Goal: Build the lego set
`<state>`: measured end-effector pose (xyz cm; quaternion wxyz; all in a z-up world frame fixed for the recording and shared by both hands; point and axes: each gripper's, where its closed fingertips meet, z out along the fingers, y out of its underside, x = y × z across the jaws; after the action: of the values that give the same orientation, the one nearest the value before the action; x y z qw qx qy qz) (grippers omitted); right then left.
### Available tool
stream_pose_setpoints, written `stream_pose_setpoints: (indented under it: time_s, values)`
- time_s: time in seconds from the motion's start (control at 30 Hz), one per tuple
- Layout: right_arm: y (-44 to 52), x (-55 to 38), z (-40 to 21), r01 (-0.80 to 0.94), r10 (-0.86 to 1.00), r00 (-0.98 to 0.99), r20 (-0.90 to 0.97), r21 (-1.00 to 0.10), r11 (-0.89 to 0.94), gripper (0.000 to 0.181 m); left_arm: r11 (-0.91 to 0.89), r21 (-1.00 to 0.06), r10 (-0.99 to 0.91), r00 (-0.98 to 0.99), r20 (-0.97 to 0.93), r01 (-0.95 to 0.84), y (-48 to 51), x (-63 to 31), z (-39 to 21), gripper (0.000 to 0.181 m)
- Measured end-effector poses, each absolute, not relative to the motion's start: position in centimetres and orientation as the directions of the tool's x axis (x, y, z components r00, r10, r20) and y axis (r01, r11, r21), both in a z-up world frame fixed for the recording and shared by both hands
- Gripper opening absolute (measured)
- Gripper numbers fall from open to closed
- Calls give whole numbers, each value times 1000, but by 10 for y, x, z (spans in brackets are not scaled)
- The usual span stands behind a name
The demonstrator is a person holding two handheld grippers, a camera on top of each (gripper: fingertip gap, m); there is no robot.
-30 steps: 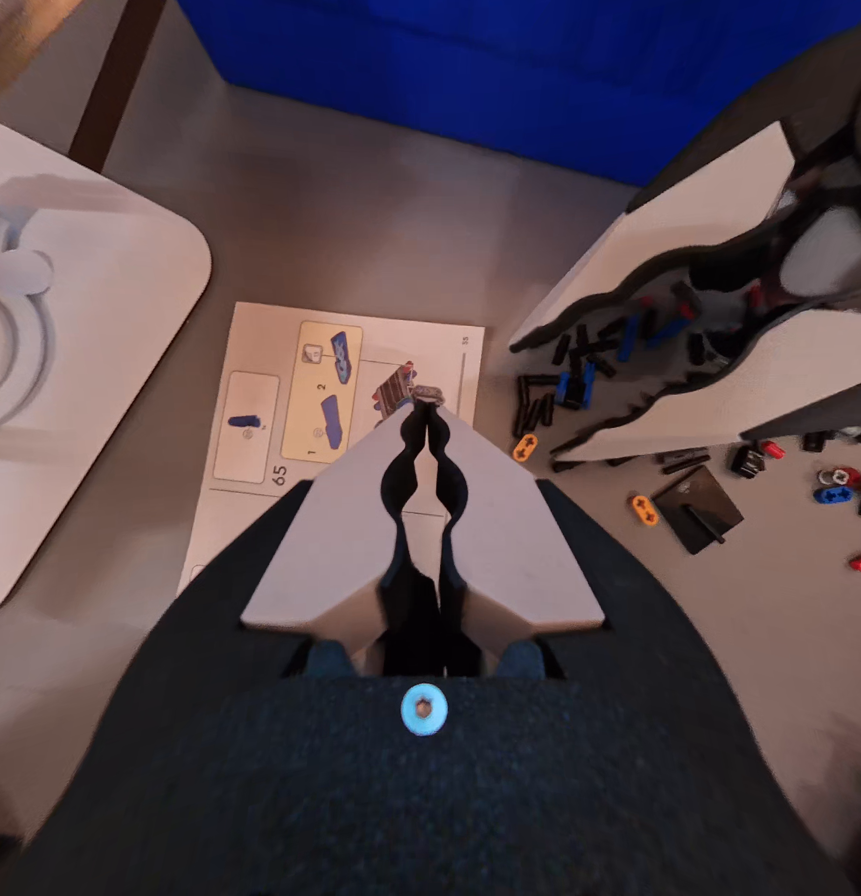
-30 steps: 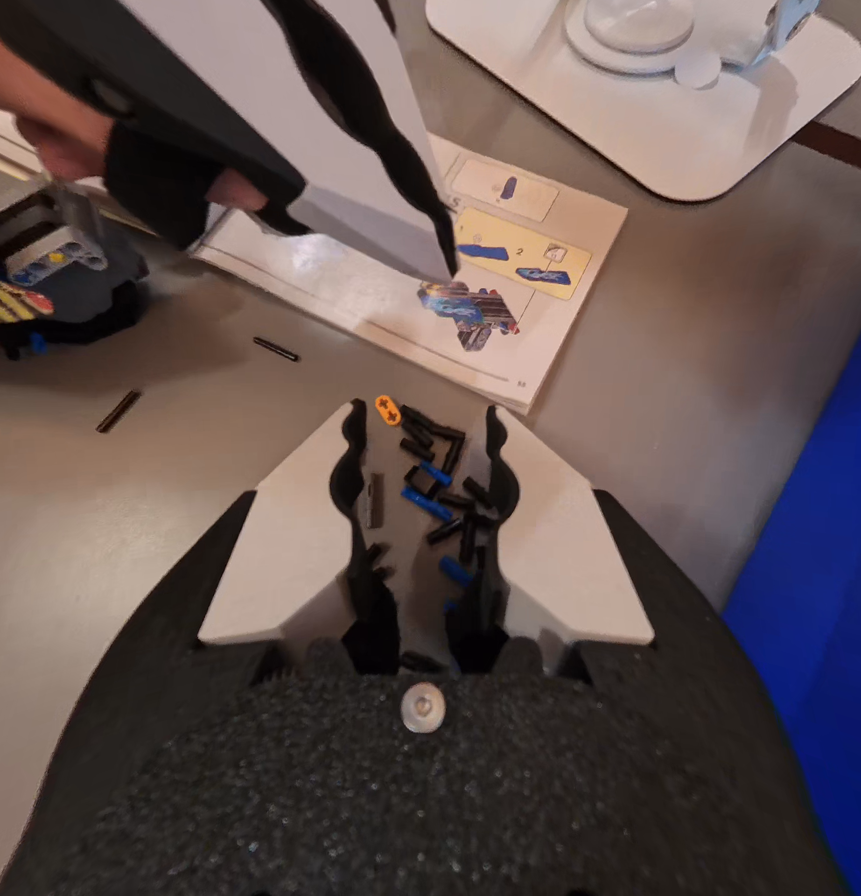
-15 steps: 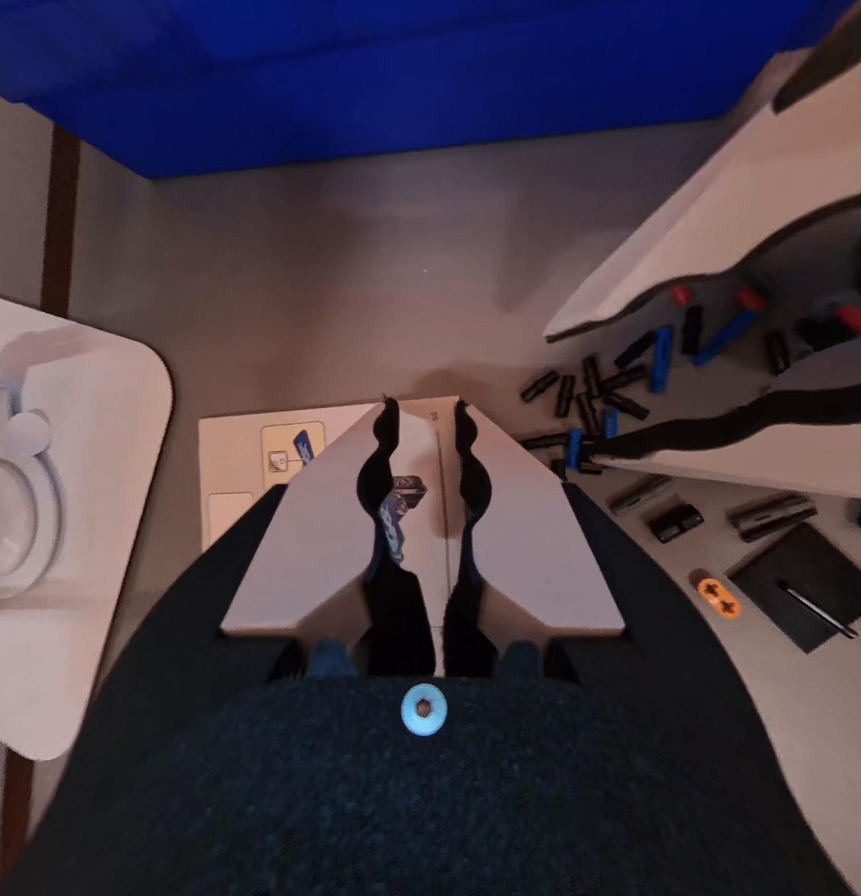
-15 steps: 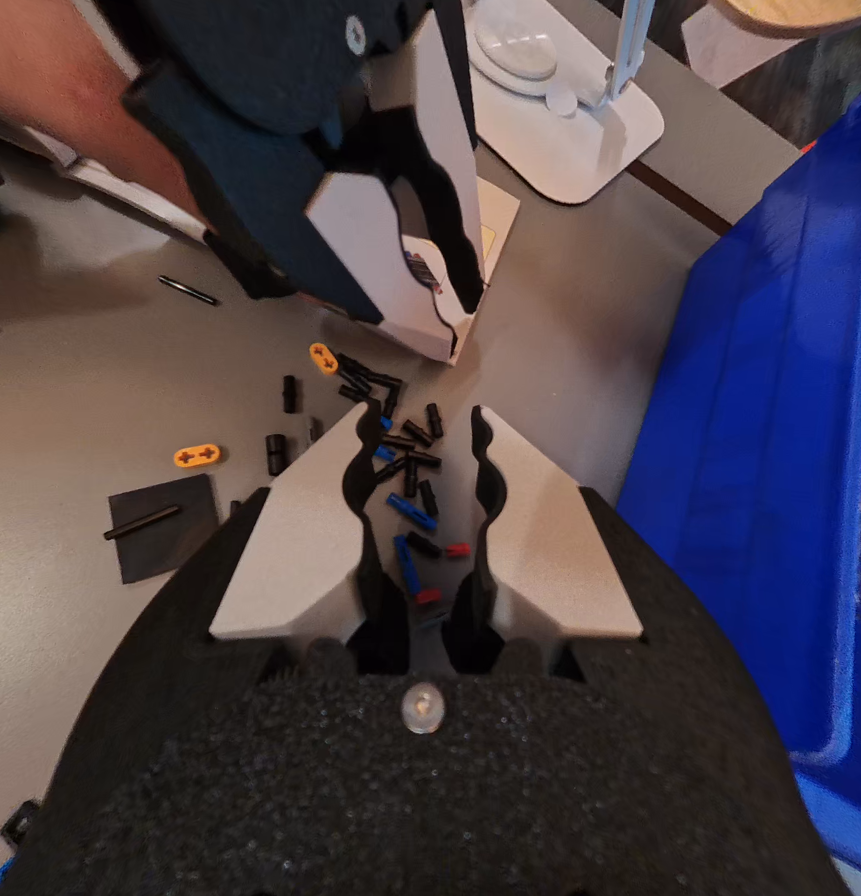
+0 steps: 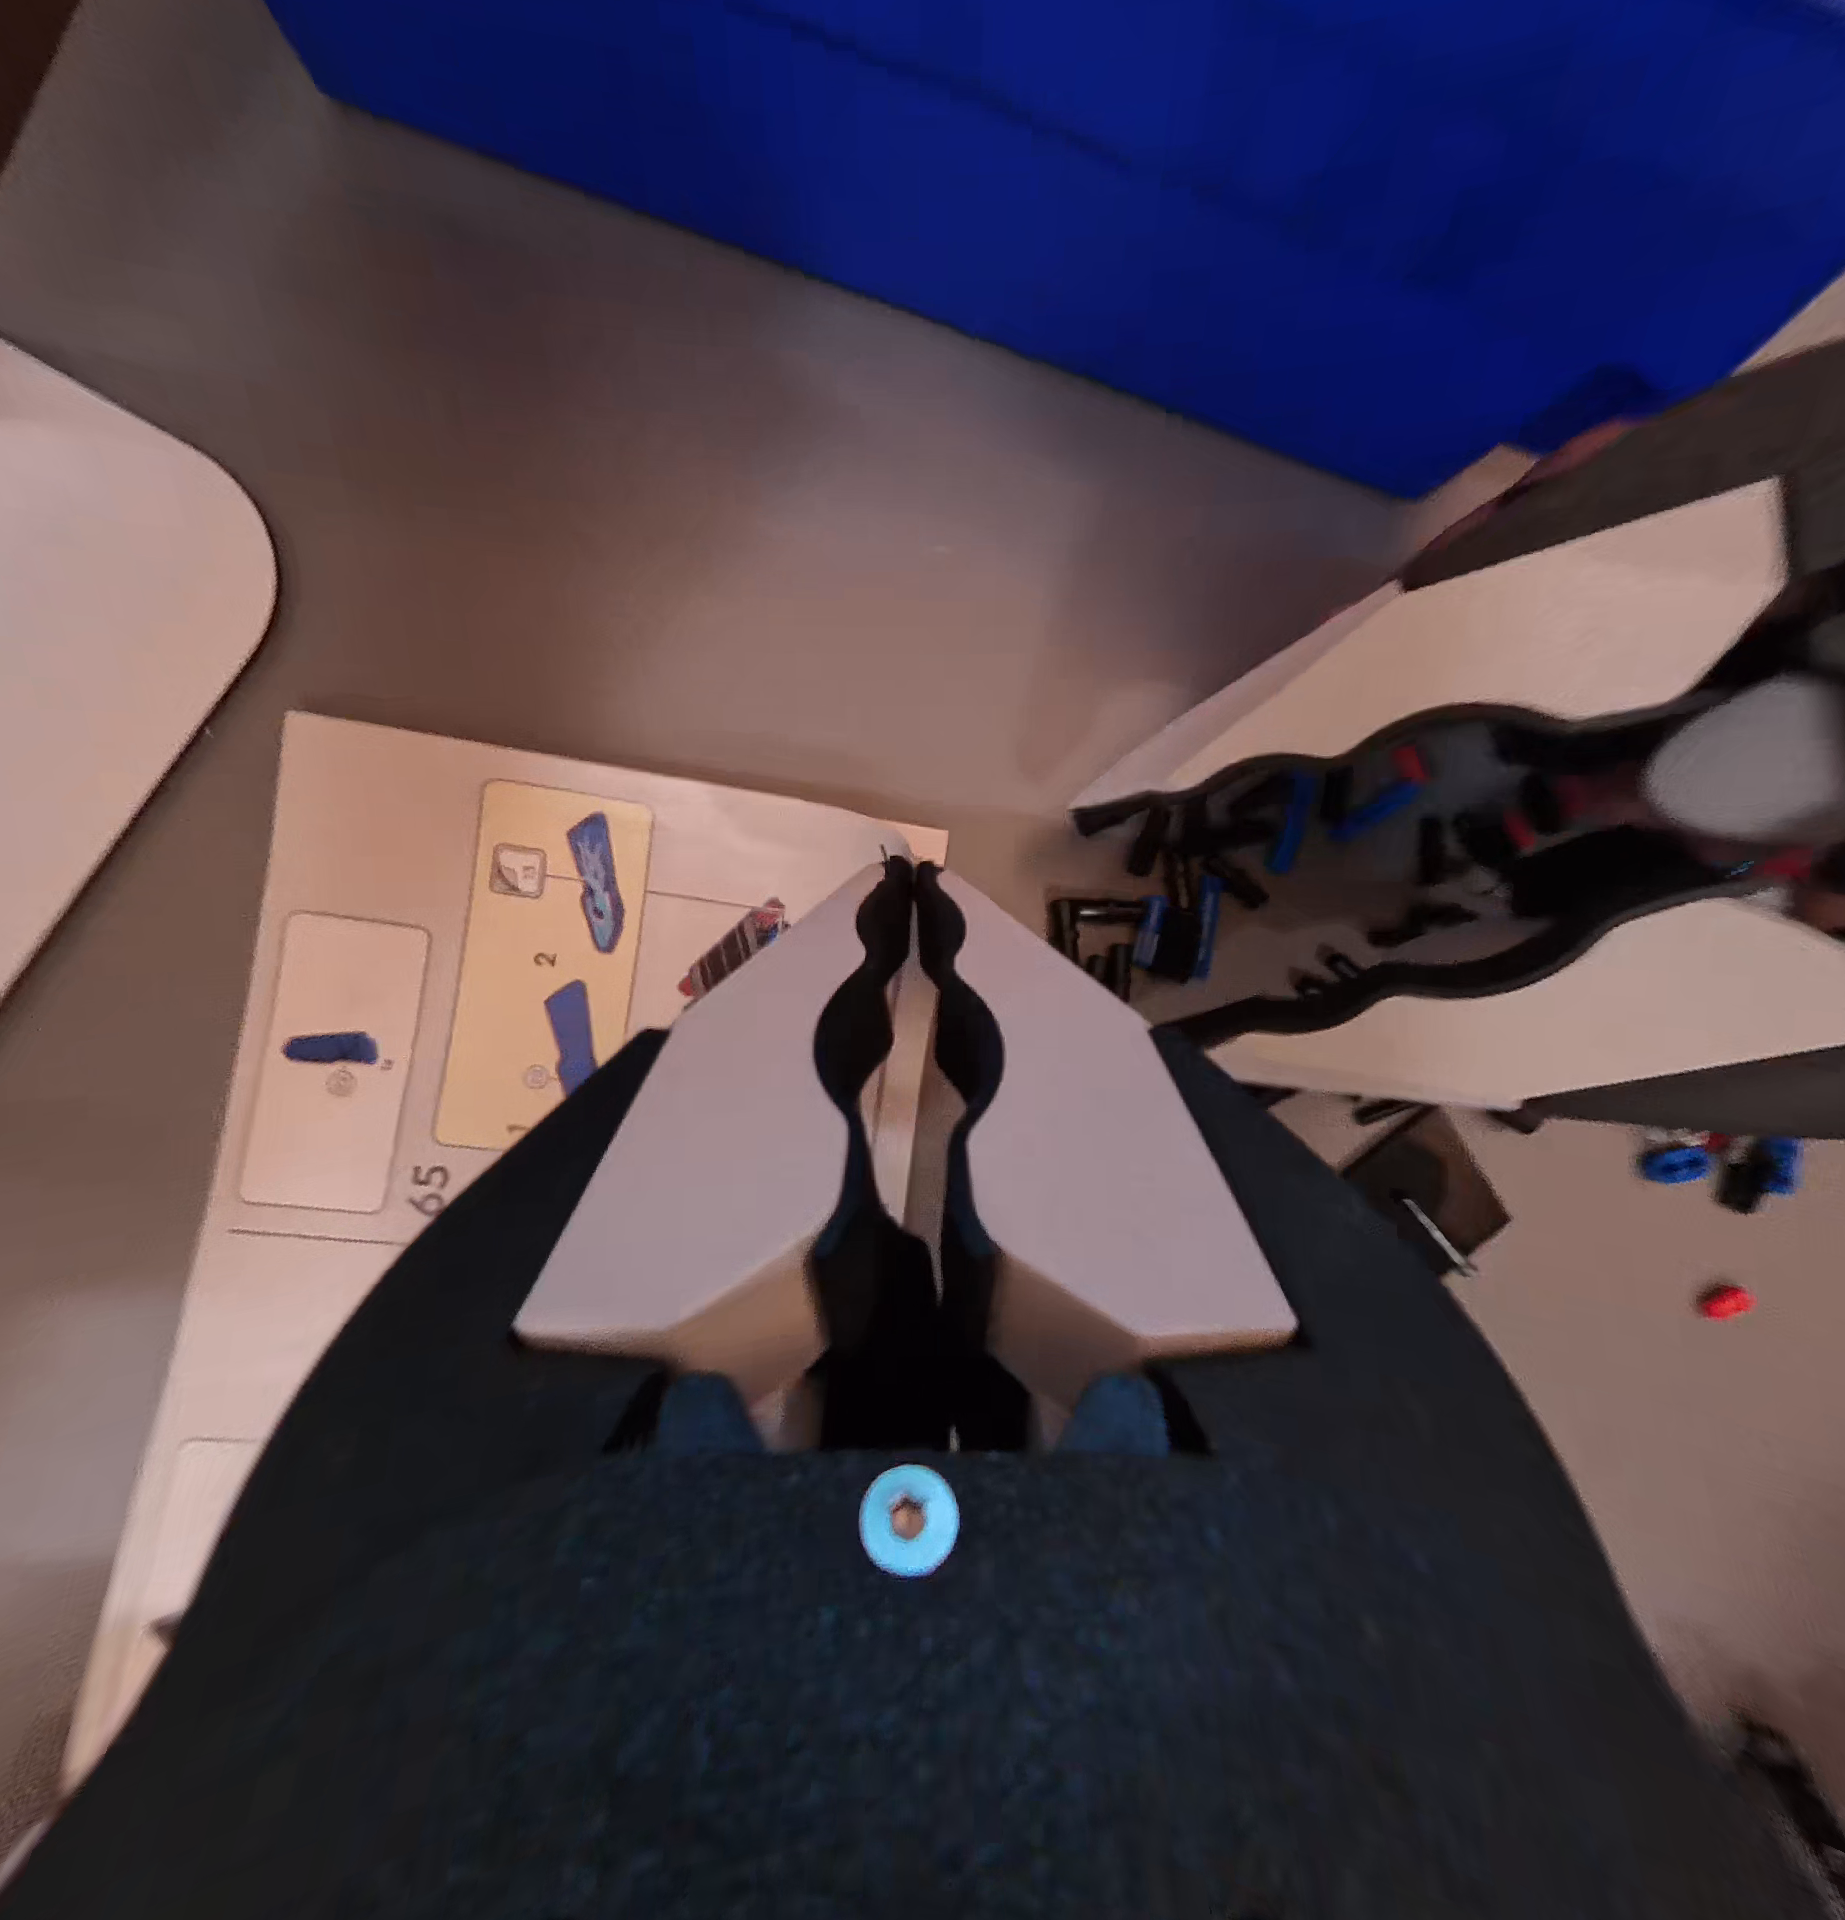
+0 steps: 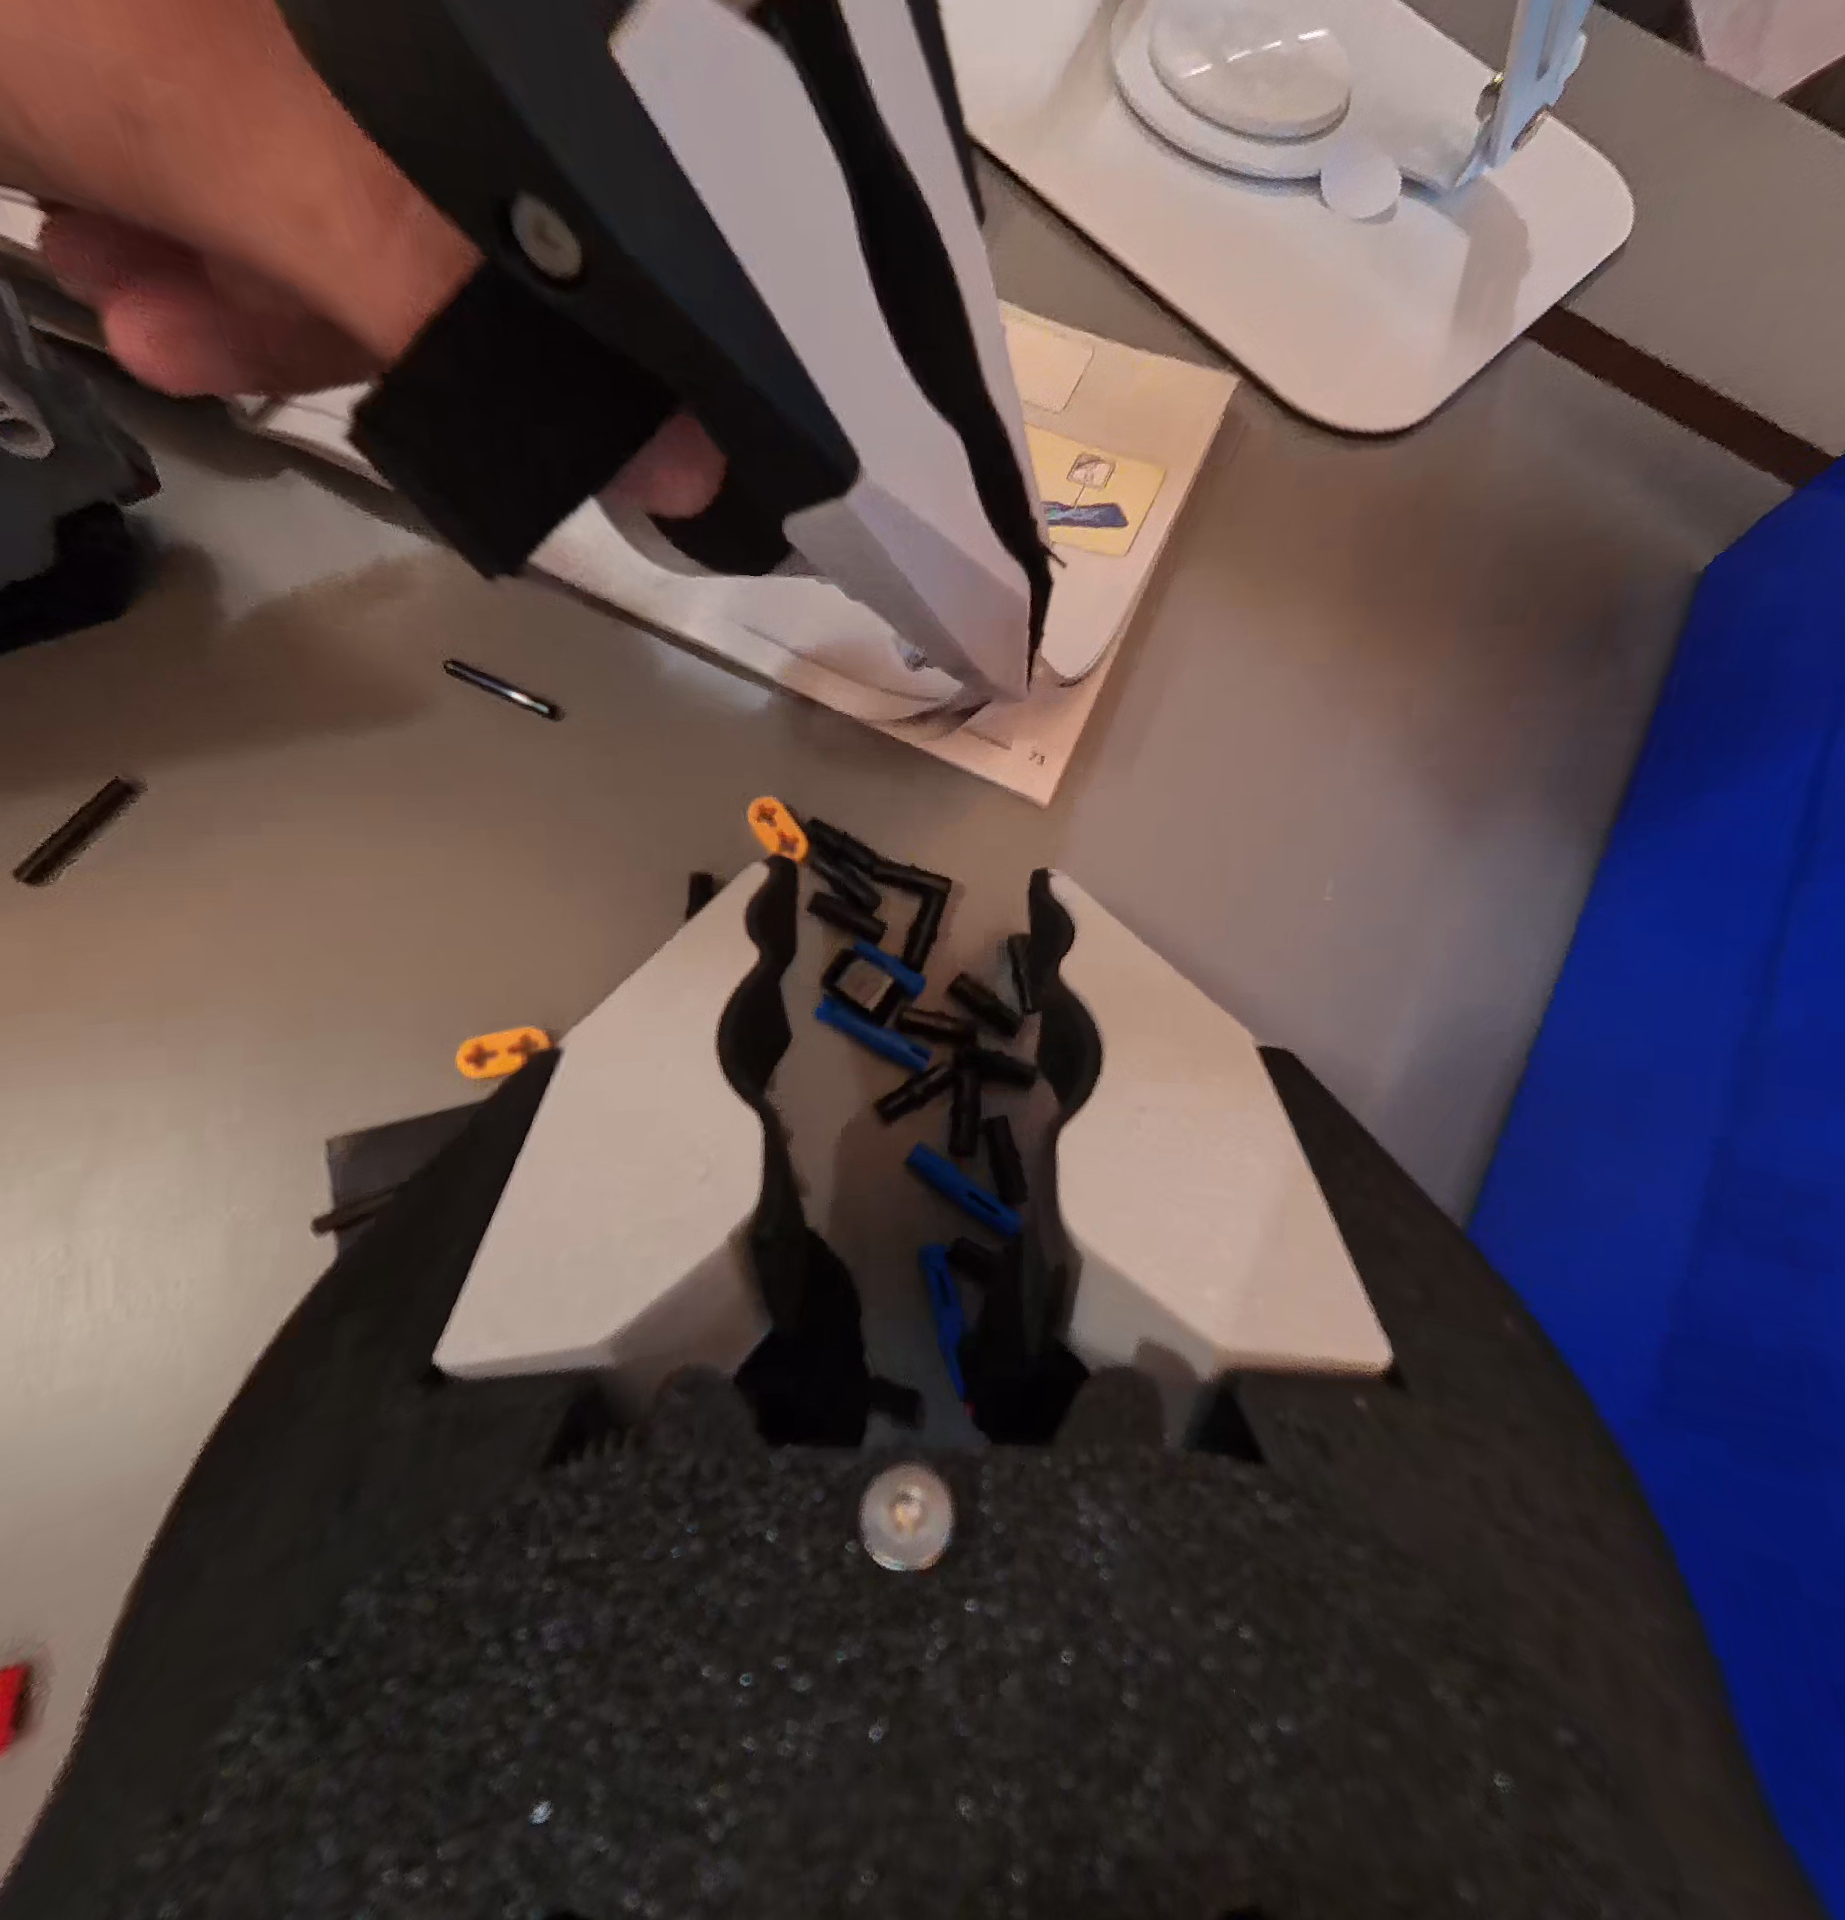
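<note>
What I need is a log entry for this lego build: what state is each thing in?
left gripper: fingers shut, apparently pinching a booklet page
right gripper: open, empty, above the pins
instruction booklet: open on the table, one page curled up
pins: loose, scattered on the table
orange links: loose, lying flat

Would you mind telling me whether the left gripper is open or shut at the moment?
Shut. The left gripper has its black tips meeting over the paper instruction booklet, apparently pinching a page edge; the right wrist view shows a page curling up there.
</note>
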<state>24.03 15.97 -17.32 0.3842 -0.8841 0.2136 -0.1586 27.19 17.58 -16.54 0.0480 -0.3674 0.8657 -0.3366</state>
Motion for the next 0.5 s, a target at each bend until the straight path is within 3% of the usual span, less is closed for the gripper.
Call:
stream_pose_setpoints:
  time_s: [0.23, 0.27, 0.33, 0.43, 0.5]
  values:
    - [197, 262, -168, -386, -532, 845, -51, -747, -541, 59, 216, -664, -611, -630, 480, -716, 179, 265, -128, 0]
    - [205, 263, -165, -403, -520, 849, -96, -753, -520, 57, 178, -670, -614, -614, 497, -721, 185, 265, -123, 0]
    - [220, 258, -160, -433, -482, 857, -183, -764, -479, 37, 109, -695, -621, -595, 510, -710, 198, 266, -113, 0]
    - [237, 246, -153, -359, -433, 890, -144, -806, -470, 21, 37, -710, -639, -563, 524, -703, 219, 261, -103, 0]
    - [249, 235, -142, -286, -396, 913, -96, -843, -456, 33, -6, -729, -644, -555, 526, -685, 230, 257, -96, 0]
